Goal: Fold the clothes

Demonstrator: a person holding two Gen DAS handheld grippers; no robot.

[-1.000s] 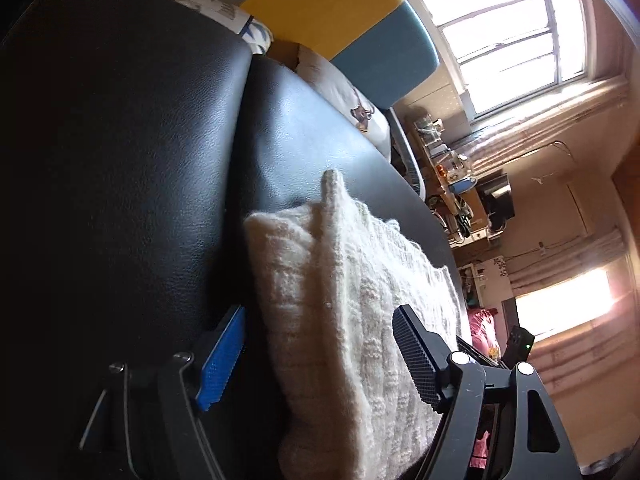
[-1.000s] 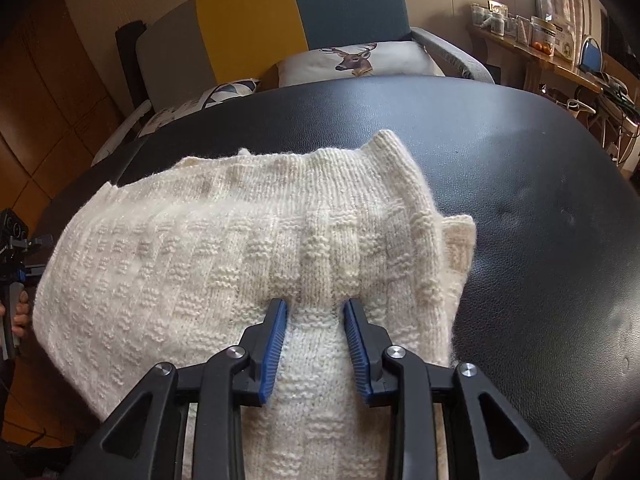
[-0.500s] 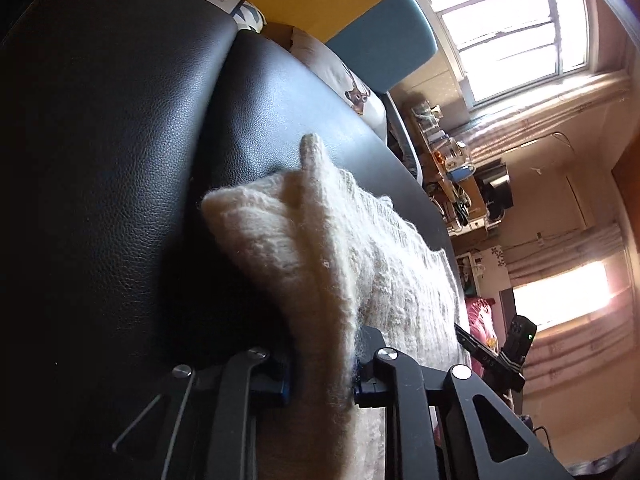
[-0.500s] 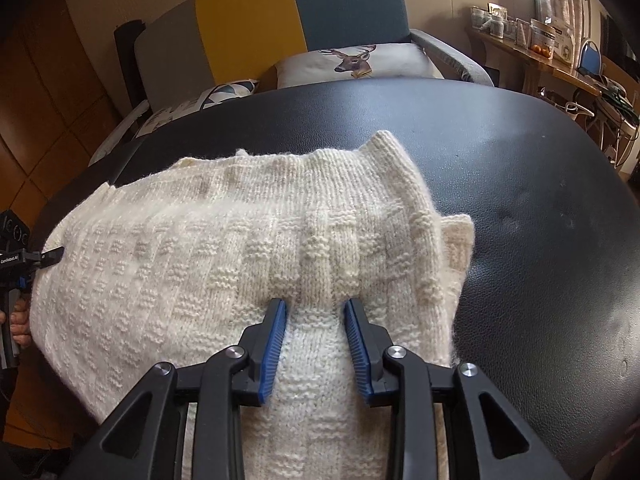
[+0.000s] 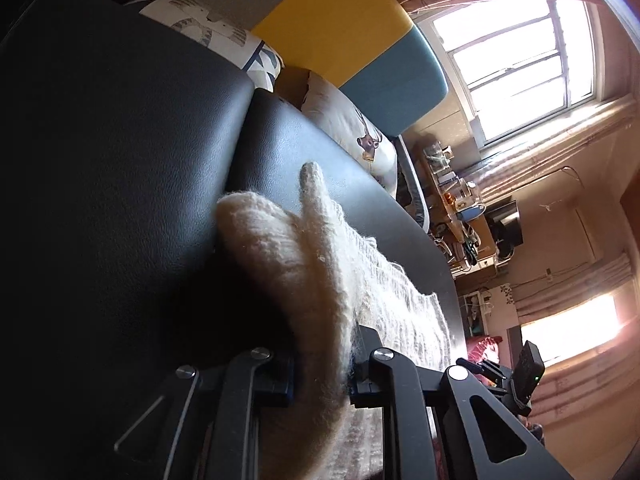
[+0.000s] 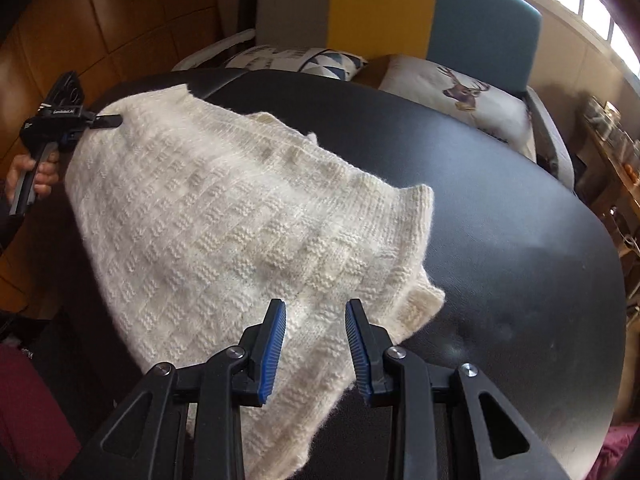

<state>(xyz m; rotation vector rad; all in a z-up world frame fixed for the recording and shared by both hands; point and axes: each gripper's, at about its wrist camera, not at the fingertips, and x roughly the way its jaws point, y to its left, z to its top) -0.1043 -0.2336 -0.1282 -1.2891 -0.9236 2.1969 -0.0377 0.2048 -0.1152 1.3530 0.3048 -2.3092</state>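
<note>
A cream knitted sweater (image 6: 224, 220) lies folded on a black leather surface (image 6: 520, 220). My left gripper (image 5: 320, 376) is shut on the sweater's edge (image 5: 304, 264) and lifts it off the surface; it also shows at the far left of the right wrist view (image 6: 108, 120), gripping the sweater's far corner. My right gripper (image 6: 316, 344) hovers over the sweater's near edge with its blue pads apart; the knit lies under and between them, and I cannot tell whether they clamp it.
A yellow, blue and grey sofa (image 6: 400, 0) stands behind the surface with a deer cushion (image 6: 460, 96) and a patterned cushion (image 6: 296, 60). A cluttered desk (image 5: 460, 208) and a bright window (image 5: 512, 56) lie beyond. Wooden wall panels (image 6: 100, 20) are to the left.
My left gripper closed on the sweater's edge and raised it. The sweater's left side lifted, and the right wrist view shifted and turned left.
</note>
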